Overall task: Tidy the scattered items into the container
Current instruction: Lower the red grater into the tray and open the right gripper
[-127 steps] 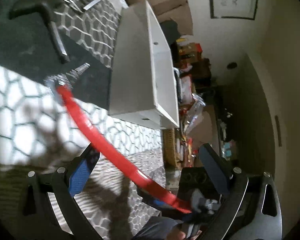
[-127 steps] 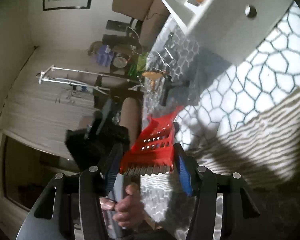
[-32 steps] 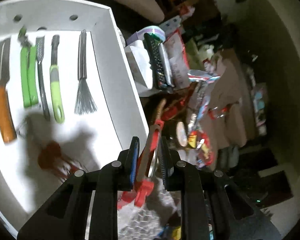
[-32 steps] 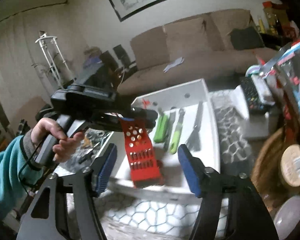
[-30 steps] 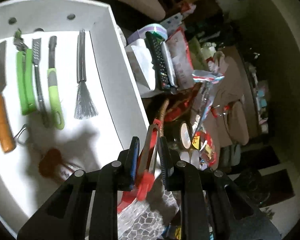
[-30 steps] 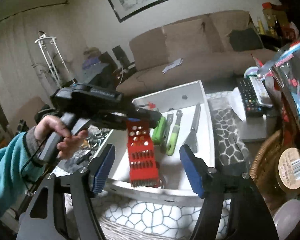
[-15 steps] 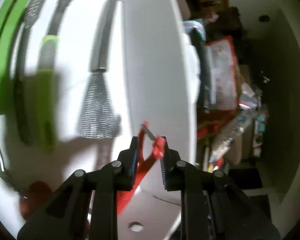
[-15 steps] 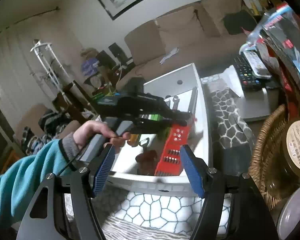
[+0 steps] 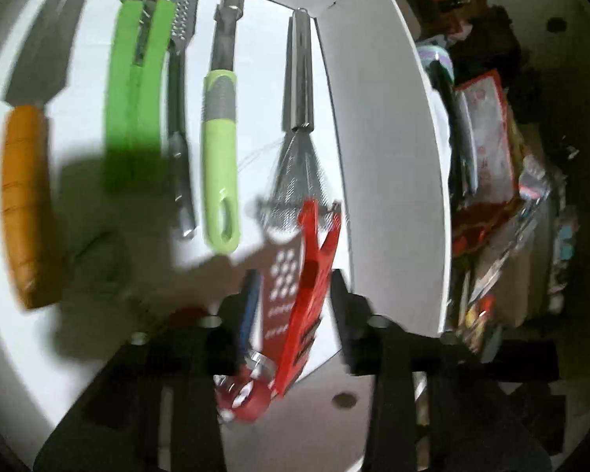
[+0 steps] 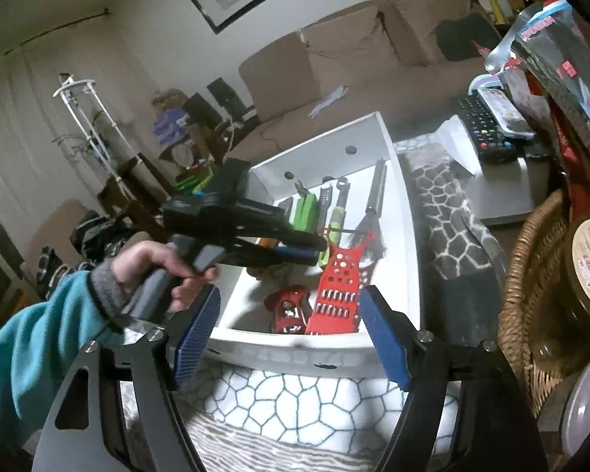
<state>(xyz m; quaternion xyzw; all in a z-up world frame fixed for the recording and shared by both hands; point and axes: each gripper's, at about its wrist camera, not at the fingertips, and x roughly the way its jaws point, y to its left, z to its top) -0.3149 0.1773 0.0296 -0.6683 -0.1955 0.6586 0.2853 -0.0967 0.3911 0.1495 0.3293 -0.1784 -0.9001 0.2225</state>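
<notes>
Cluttered living-room counter: left tool (image 10: 318,249) jaws apart over white tray (image 10: 407,236), red grater (image 10: 340,291) below them on tray floor, apparently released; right tool (image 10: 287,334) open, empty.

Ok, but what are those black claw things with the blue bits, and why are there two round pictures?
Those claws are grabbers. A person holds one in each hand, like big tweezers. Each has a tiny camera looking along its two fingers, and that makes the round pictures.

One picture comes from the left gripper, looking down into a white tray. A red grater sits between its fingers. I can't tell if it is pinched or let go.

The other picture comes from the right gripper, which is open and empty, watching from nearby. There you can see the person's left hand.

In the tray lie a whisk, green tongs, a green-handled tool and an orange-handled knife.
</notes>
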